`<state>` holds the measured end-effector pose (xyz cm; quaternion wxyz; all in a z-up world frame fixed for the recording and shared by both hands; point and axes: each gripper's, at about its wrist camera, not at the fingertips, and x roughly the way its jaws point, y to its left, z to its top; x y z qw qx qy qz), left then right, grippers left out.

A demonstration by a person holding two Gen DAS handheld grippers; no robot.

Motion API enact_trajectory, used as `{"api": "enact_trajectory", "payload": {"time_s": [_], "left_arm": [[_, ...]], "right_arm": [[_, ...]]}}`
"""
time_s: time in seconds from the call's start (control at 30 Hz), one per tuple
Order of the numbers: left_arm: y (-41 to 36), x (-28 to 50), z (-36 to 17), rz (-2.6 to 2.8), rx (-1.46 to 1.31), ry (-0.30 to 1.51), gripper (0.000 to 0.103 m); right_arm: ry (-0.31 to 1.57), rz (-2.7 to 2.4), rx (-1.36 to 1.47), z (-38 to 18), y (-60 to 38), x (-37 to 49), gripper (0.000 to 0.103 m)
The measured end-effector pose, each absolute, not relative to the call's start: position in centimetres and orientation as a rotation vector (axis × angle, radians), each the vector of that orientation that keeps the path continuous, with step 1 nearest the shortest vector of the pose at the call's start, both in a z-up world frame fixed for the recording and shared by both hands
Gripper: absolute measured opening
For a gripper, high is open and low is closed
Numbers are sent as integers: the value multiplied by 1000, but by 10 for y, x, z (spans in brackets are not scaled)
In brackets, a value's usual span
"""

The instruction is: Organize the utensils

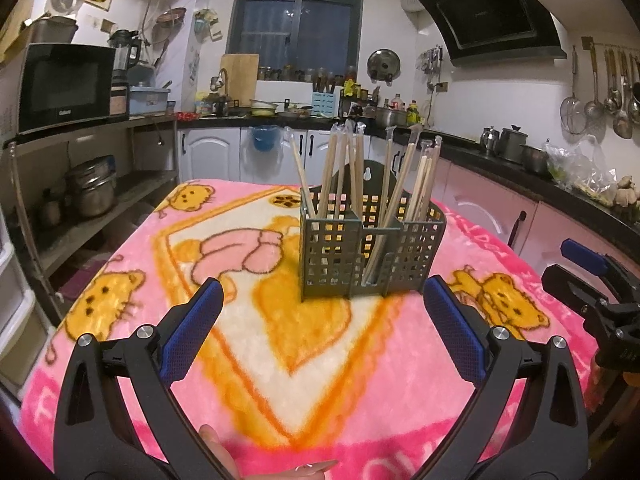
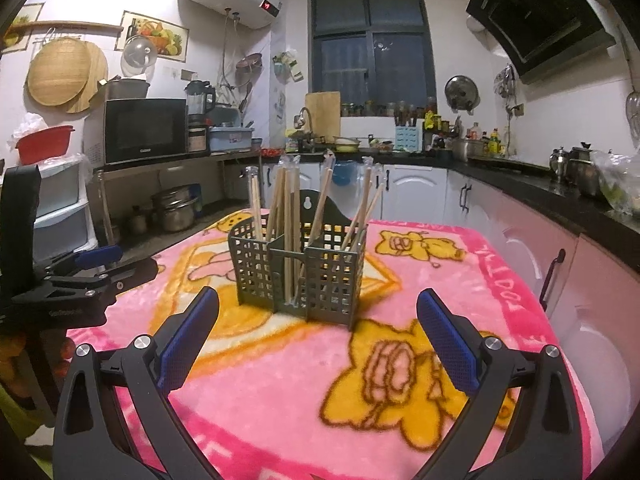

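Standing upright on the pink cartoon-print blanket (image 1: 120, 360) is a grey-green lattice utensil caddy (image 1: 370, 256), divided into compartments and topped by a back plate with a keyhole hanging slot. Bundles of wooden chopsticks (image 1: 340, 176) in clear sleeves lean out of its compartments at different angles; some fan toward the caddy's left side, others toward its right.

Short of the caddy, nearer the cameras, the left gripper (image 1: 320, 300) hangs above the blanket with its blue-padded fingers (image 1: 192, 332) spread wide and nothing between them. The right gripper (image 2: 318, 308) sits likewise on the caddy's near side, fingers (image 2: 448, 344) released and empty, apart from the caddy. A fingertip (image 1: 216, 448) of the person shows at the bottom edge of the left wrist view.
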<state>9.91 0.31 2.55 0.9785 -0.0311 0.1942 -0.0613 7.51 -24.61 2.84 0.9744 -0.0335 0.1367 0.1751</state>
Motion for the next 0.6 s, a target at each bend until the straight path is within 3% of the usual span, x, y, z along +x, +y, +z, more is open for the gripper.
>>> {"api": "enact_trajectory", "payload": {"time_s": [0.6], "left_arm": [[5,98,-5,-86,-64,375,92]], "right_arm": [[210,253,-149,-9,-224,62,96]]}}
